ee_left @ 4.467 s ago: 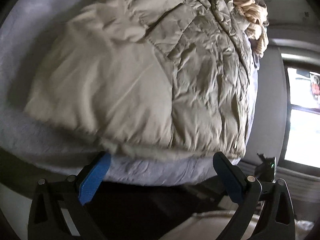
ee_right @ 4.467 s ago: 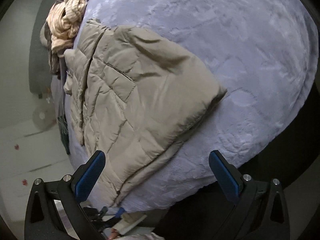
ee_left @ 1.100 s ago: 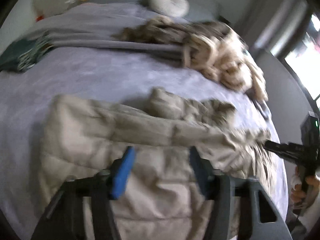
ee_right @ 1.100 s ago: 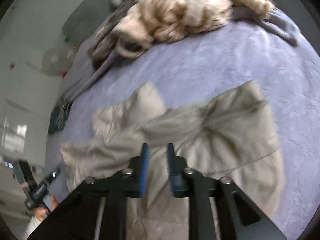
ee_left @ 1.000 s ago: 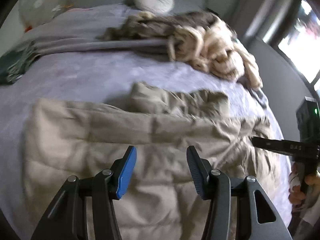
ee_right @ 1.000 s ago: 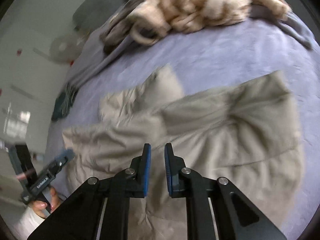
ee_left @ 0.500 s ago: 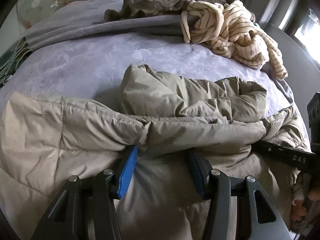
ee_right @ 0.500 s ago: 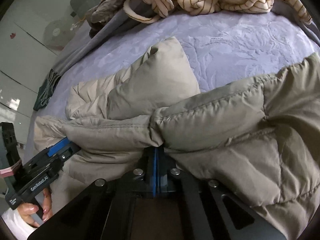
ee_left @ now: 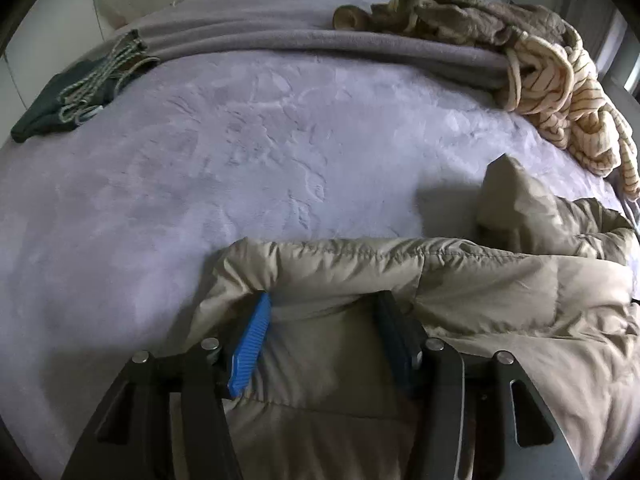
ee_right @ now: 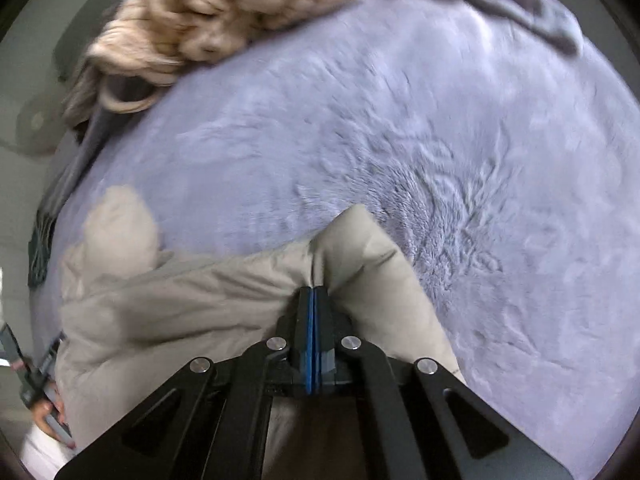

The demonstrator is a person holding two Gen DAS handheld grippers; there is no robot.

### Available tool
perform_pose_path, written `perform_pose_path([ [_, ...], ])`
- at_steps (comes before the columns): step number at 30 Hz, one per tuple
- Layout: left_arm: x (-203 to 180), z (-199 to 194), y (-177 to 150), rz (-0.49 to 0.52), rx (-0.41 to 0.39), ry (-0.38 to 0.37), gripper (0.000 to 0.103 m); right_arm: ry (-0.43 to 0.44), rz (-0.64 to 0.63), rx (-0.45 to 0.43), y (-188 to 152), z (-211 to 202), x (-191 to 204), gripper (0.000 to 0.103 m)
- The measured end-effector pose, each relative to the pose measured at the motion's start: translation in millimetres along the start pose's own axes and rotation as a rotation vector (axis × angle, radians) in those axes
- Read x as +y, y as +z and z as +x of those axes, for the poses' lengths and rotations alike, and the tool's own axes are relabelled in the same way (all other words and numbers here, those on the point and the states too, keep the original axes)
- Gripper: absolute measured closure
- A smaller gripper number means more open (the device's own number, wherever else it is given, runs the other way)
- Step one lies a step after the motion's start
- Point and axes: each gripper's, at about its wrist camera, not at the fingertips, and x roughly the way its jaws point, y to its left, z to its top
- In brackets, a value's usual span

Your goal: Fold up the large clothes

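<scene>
Jaws of the right gripper (ee_right: 313, 294) clenched tight on a pinched corner of the beige puffer jacket (ee_left: 500, 288), left gripper (ee_left: 324, 316) half-spread and opening (padded hem bunched between its pads), jacket lying on a lavender bedspread (ee_left: 240, 152)

**Both grippers angled steeply downward, right clamped, left spreading**

The right gripper (ee_right: 312, 300) is pointing steeply down with its blue pads pressed flat together, pinching padded cloth. The left gripper (ee_left: 324, 320) is tilting downward too, its jaws opening with cloth bunched between the fingers (ee_left: 250, 340)
</scene>
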Motion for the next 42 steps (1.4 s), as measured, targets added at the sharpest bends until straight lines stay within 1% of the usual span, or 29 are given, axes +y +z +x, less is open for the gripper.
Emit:
perform_pose_path([
  [3,0.7,9.9,4.4,-0.015,0.002,-0.011,0.044,-0.002,0.030,0.011,9.0,14.6,-6.3,0.103],
  [6,5.8,14.9,8.9,-0.046,0.008,-0.029,0.039,-0.008,0.026,0.008,11.4,21.1,-4.5,0.103],
  [8,7.2,9.7,8.7,-0.060,0.007,-0.027,0.038,-0.013,0.025,-0.001,11.2,19.6,-3.2,0.103],
  [10,7.3,0.8,9.1,-0.068,-0.002,-0.004,0.038,0.001,0.046,-0.017,8.9,12.7,-3.6,0.103],
  [11,8.3,-7.4,8.0,-0.072,-0.010,0.009,0.038,0.016,0.058,-0.025,7.9,7.1,-4.2,0.100],
  [14,13.4,-29.9,0.7,-0.084,-0.014,0.005,0.038,0.044,0.081,-0.049,-0.3,-14.2,-6.7,0.099],
  [17,15.7,-54.7,-13.2,-0.091,-0.012,-0.006,0.038,0.069,0.082,-0.071,-16.3,-37.3,-8.9,0.099],
  [20,15.9,-75.3,-32.0,-0.098,0.003,0.000,0.038,0.088,0.072,-0.086,-35.0,-57.4,-5.5,0.099],
  [23,16.3,-91.5,-52.8,-0.131,0.028,-0.017,0.038,0.108,0.065,-0.101,-59.8,-77.0,-3.3,0.098],
  [26,14.8,-107.4,-76.2,-0.151,0.045,-0.023,0.038,0.140,0.067,-0.100,-85.1,-90.6,-0.4,0.098],
  [30,10.6,-125.6,-106.4,-0.152,0.058,-0.036,0.038,0.165,0.064,-0.084,-119.8,-104.2,2.6,0.097],
  [31,9.7,-129.2,-113.7,-0.153,0.065,-0.043,0.031,0.172,0.065,-0.079,-131.2,-109.6,1.3,0.097],
  [32,8.6,-133.1,-121.6,-0.156,0.075,-0.046,0.017,0.177,0.066,-0.075,-138.3,-112.1,1.5,0.097],
  [34,6.2,-140.6,-133.6,-0.156,0.073,-0.058,0.016,0.181,0.066,-0.070,-153.0,-118.3,-0.1,0.097],
  [35,4.6,-143.2,-138.9,-0.150,0.079,-0.066,0.016,0.184,0.069,-0.067,-161.7,-121.1,-1.0,0.096],
  [37,2.7,-146.7,-148.4,-0.152,0.094,-0.072,0.016,0.190,0.080,-0.060,-174.3,-124.3,-3.6,0.090],
  [39,2.0,-147.4,-157.1,-0.160,0.116,-0.080,0.016,0.194,0.096,-0.056,-188.6,-127.1,-6.5,0.075],
  [41,1.5,-147.9,-166.8,-0.171,0.123,-0.072,0.015,0.192,0.100,-0.057,-197.6,-128.2,-7.3,0.066],
  [42,1.8,-148.2,-169.5,-0.174,0.120,-0.063,0.012,0.190,0.103,-0.056,-203.3,-128.7,-8.4,0.065],
])
